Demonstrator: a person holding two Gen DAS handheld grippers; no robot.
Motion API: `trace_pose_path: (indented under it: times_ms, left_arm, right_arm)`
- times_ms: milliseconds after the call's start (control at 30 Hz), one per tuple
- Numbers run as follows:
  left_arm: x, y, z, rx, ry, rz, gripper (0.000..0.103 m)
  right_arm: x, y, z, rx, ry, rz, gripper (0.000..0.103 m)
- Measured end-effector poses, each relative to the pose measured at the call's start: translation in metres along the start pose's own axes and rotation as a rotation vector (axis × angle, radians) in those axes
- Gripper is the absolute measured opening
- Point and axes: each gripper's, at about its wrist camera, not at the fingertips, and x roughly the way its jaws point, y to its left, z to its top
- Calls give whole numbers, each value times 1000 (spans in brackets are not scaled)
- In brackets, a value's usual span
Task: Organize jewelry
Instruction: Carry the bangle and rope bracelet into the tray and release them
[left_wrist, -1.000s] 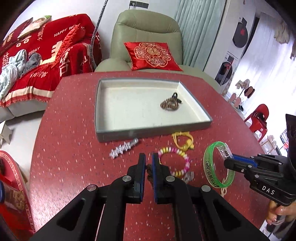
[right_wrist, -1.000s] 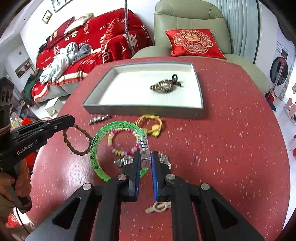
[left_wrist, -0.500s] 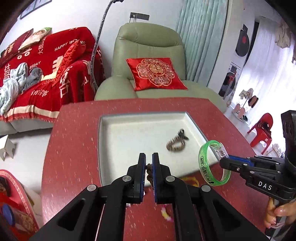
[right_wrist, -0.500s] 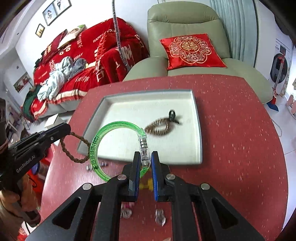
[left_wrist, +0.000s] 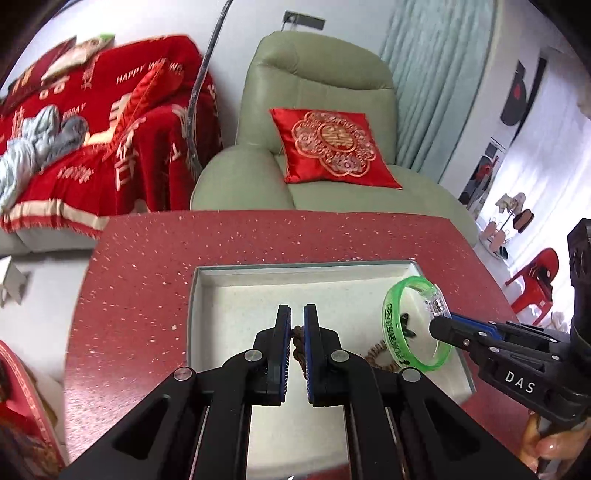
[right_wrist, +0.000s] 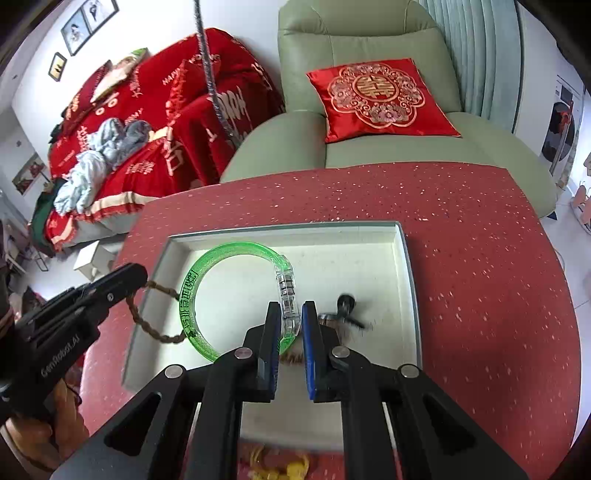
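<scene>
A shallow grey tray (left_wrist: 207, 275) (right_wrist: 408, 258) with a white floor lies on the red speckled table. My left gripper (left_wrist: 297, 319) (right_wrist: 140, 277) hangs over the tray, shut on a brown braided cord bracelet (left_wrist: 298, 350) (right_wrist: 147, 325) that dangles from its tips. My right gripper (right_wrist: 288, 314) (left_wrist: 439, 326) is shut on the clear clasp of a green translucent bangle (right_wrist: 207, 273) (left_wrist: 397, 332), held above the tray's floor. A brown beaded bracelet with a black clip (right_wrist: 345, 314) (left_wrist: 380, 352) lies inside the tray, partly hidden by the fingers.
A yellow bracelet (right_wrist: 280, 467) lies on the table (right_wrist: 480, 258) just in front of the tray. Behind the table stand a green armchair (left_wrist: 317, 92) with a red cushion (left_wrist: 332, 147) and a sofa under a red blanket (left_wrist: 92, 129). A hand (right_wrist: 33, 435) grips the left tool.
Both grippers have moved forward from the loose jewelry in front of the tray to above the tray, carrying the cord bracelet and the green bangle. The loose pieces have dropped out of view.
</scene>
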Motion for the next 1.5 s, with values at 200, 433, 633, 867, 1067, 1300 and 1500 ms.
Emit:
trace_pose_path:
  times_ms: [200, 433, 633, 867, 1067, 1300, 1500]
  left_arm:
    - [40, 5, -9, 5, 57, 36, 25]
    - [68, 4, -25, 48, 113, 115, 25]
    - [74, -3, -30, 99, 118, 176, 25]
    - [75, -10, -35, 156, 114, 234, 25]
    - [69, -9, -34, 150, 104, 229, 25]
    - [61, -7, -34, 133, 86, 239, 25]
    - [41, -9, -31, 130, 47, 230, 25]
  right_arm:
    - [42, -3, 11, -1, 29, -32, 12]
    - [72, 2, 9, -42, 61, -58, 12]
    - [88, 3, 4, -49, 91, -69, 12]
    - [93, 2, 2, -36, 99, -60, 50]
    - [67, 2, 6, -22, 24, -22, 60]
    - [27, -7, -3, 45, -41, 15, 65]
    - [5, -12, -21, 78, -52, 34, 69]
